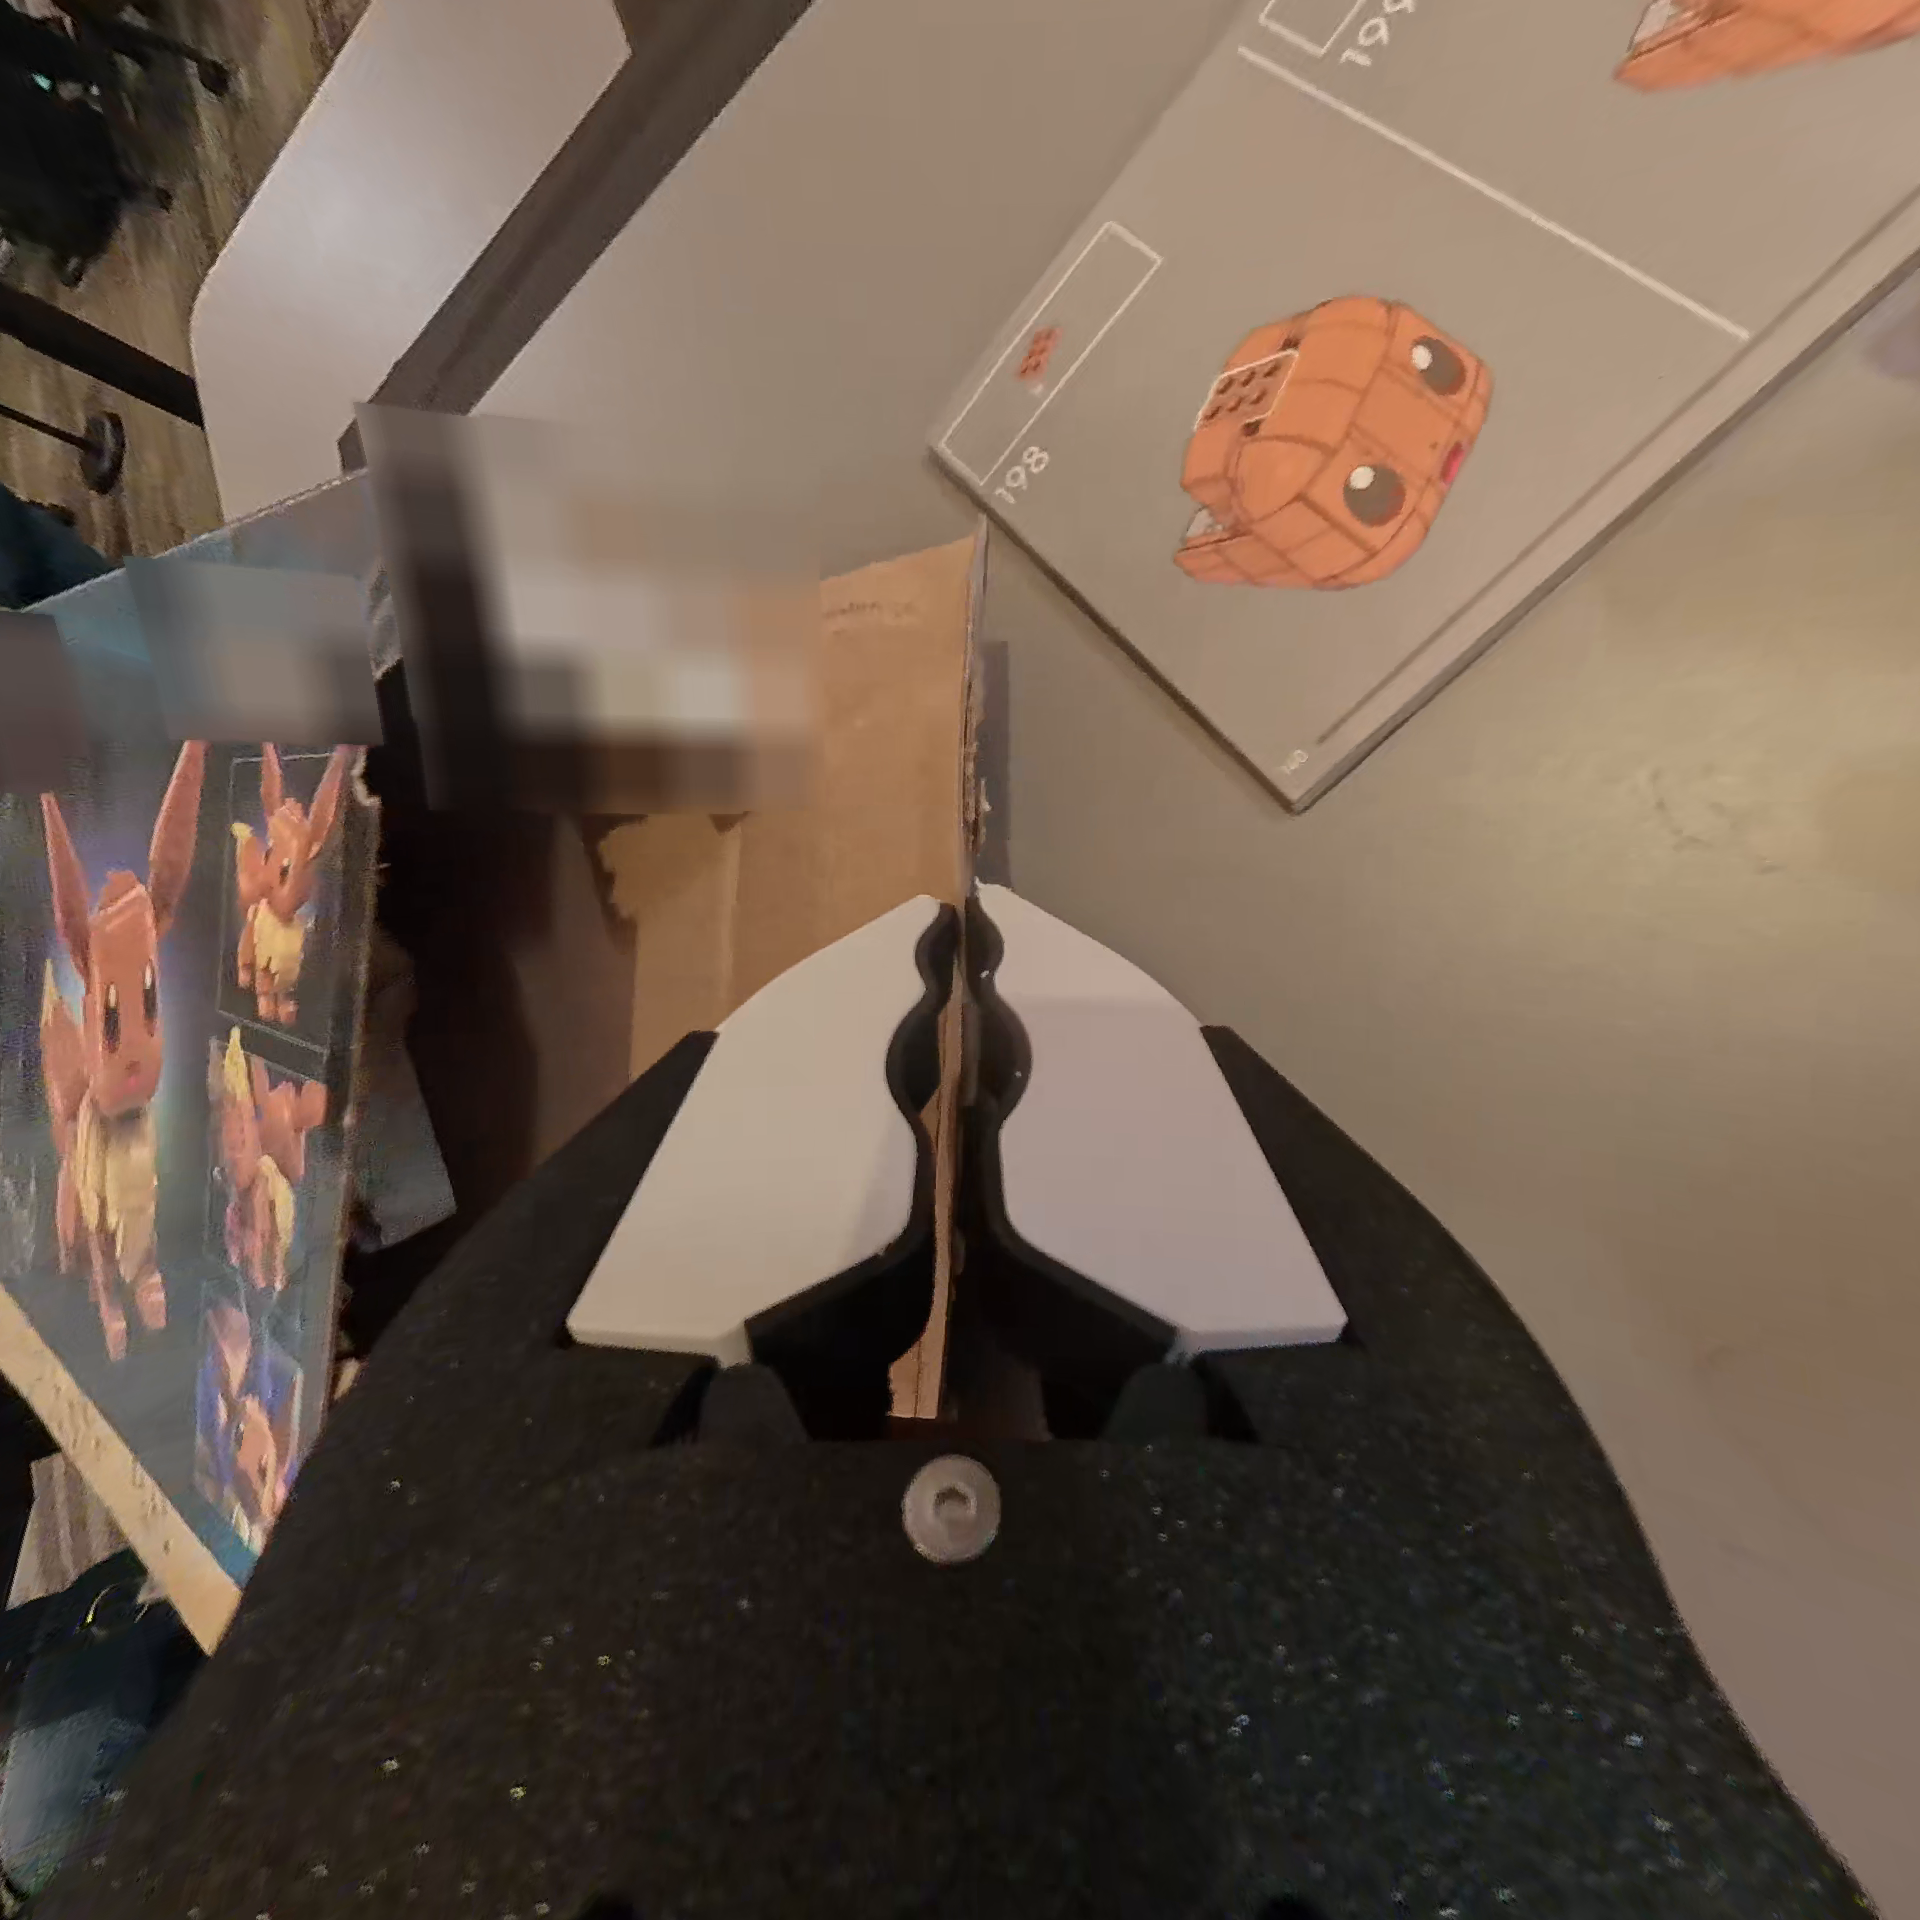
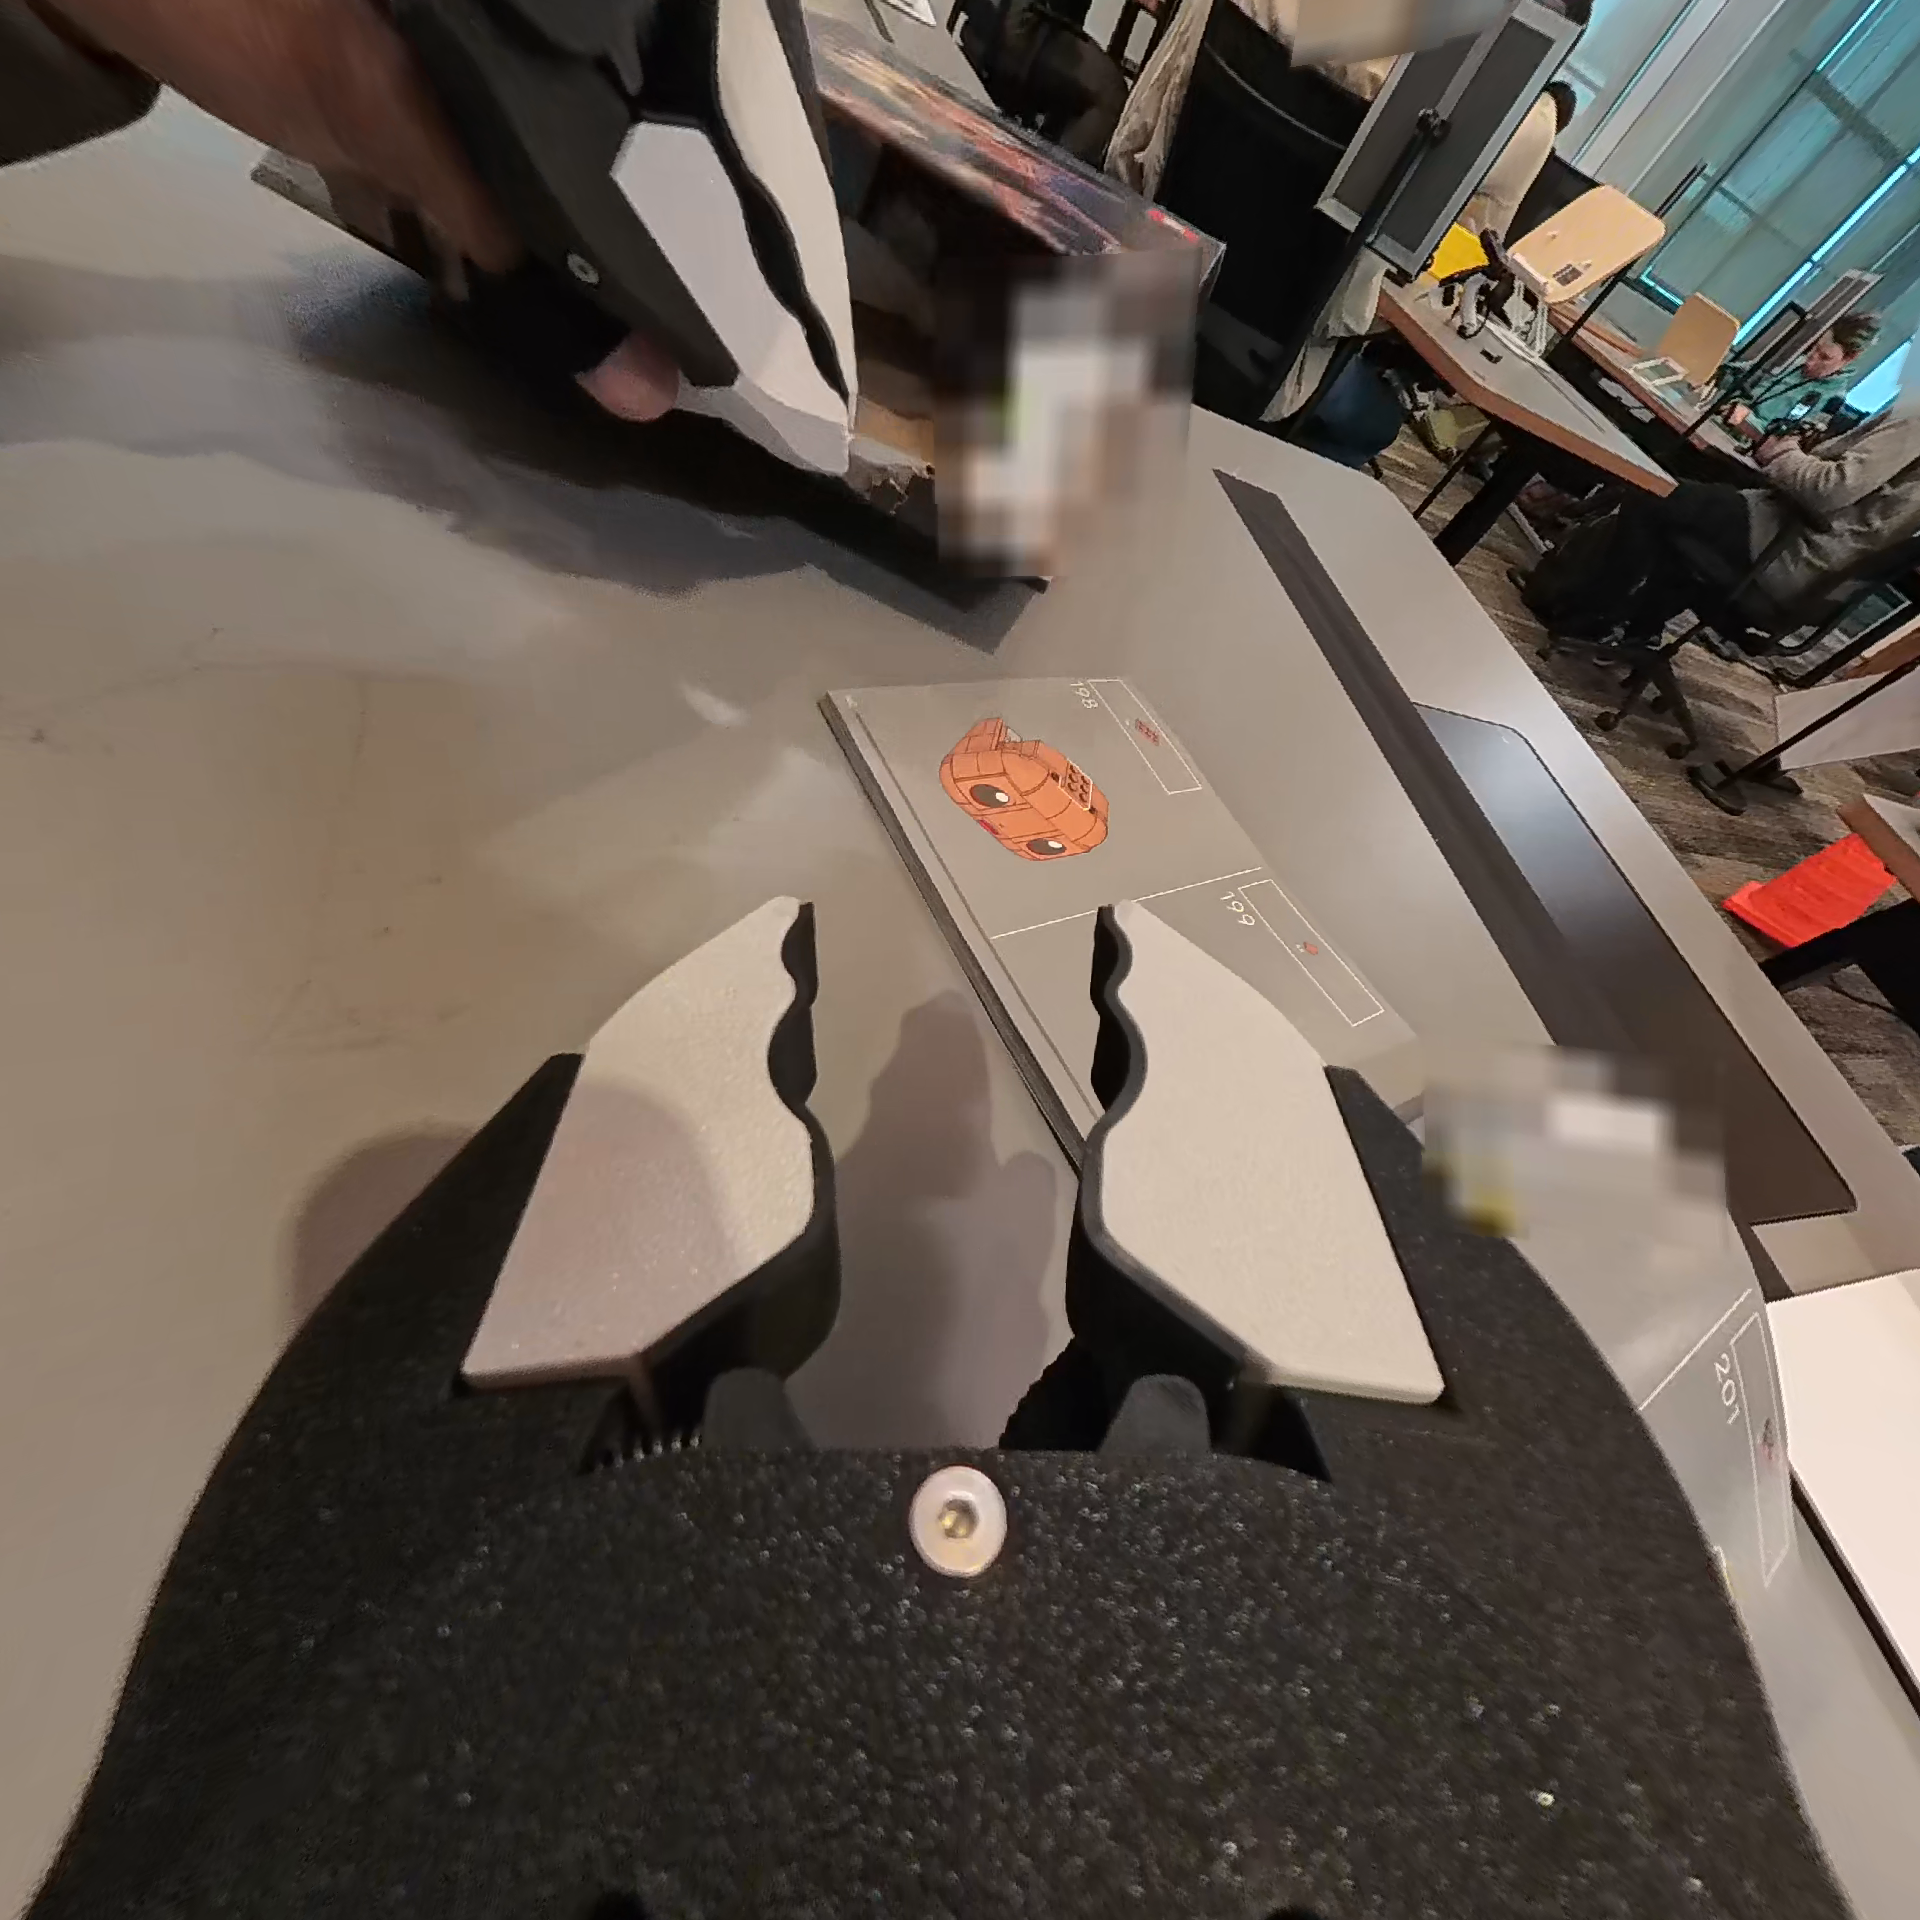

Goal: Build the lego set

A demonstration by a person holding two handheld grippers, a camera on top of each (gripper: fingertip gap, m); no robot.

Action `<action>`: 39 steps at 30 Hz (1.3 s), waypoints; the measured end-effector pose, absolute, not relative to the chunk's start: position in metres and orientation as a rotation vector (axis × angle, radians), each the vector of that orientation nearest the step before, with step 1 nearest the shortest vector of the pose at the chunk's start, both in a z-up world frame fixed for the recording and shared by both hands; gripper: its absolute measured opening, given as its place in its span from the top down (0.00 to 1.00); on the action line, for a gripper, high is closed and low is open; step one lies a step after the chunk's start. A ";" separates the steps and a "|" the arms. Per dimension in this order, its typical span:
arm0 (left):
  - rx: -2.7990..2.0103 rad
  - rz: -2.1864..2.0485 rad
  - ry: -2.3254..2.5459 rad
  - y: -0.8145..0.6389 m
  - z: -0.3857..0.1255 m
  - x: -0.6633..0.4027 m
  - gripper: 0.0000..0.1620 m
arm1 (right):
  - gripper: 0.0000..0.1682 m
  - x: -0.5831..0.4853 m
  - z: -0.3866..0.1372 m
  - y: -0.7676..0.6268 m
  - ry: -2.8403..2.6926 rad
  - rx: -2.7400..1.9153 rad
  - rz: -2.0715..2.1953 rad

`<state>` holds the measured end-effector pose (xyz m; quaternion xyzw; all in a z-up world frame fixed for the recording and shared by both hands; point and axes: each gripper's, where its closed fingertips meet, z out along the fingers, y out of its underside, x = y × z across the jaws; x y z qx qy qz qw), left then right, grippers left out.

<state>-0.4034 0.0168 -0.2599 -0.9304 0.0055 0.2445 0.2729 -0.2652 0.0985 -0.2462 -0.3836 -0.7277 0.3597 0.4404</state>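
My left gripper (image 1: 964, 914) is shut on the edge of a brown cardboard flap (image 1: 883, 707) of the open lego box (image 1: 177, 1039), whose printed side shows an orange creature. The grey instruction booklet (image 1: 1455, 416) lies flat on the grey table to the right, open at a page with an orange head model. In the right wrist view the left gripper (image 2: 831, 416) pinches the box flap (image 2: 894, 436) at the upper left. My right gripper (image 2: 951, 914) is open and empty, above the table just before the booklet (image 2: 1091, 831). No loose bricks show.
The grey table (image 2: 312, 779) has a dark slot (image 2: 1455, 790) along its right side. A white sheet (image 2: 1860, 1475) lies at the right edge. Other desks, chairs and seated people (image 2: 1829, 457) fill the room behind. The left gripper's tips are roughly 15 cm from the right gripper's. Both grippers' tips are roughly 30 cm from the dark slot (image 2: 1455, 790).
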 end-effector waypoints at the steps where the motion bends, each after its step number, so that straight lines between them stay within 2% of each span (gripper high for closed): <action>1: -2.506 0.639 0.032 0.019 -0.261 -0.399 0.99 | 0.70 -0.265 -0.246 0.099 -1.807 -0.953 0.893; 9: -2.564 0.500 0.156 0.030 -0.280 -0.372 0.98 | 0.70 -0.264 -0.246 0.100 -1.802 -0.963 0.893; 14: -2.405 0.399 0.092 0.043 -0.260 -0.369 0.86 | 0.71 -0.263 -0.246 0.102 -1.802 -0.978 0.895; 22: -1.829 0.162 0.058 0.082 -0.187 -0.345 0.89 | 0.78 -0.261 -0.249 0.107 -1.801 -1.038 0.895; 25: -1.646 0.160 0.025 0.085 -0.165 -0.344 1.00 | 0.84 -0.258 -0.251 0.110 -1.809 -1.078 0.900; 32: -1.289 -0.046 -0.127 0.075 -0.119 -0.341 1.00 | 0.95 -0.249 -0.256 0.120 -1.818 -1.173 0.894; 39: -1.264 -0.148 -0.218 0.081 -0.116 -0.335 1.00 | 0.99 -0.245 -0.260 0.121 -1.831 -1.226 0.886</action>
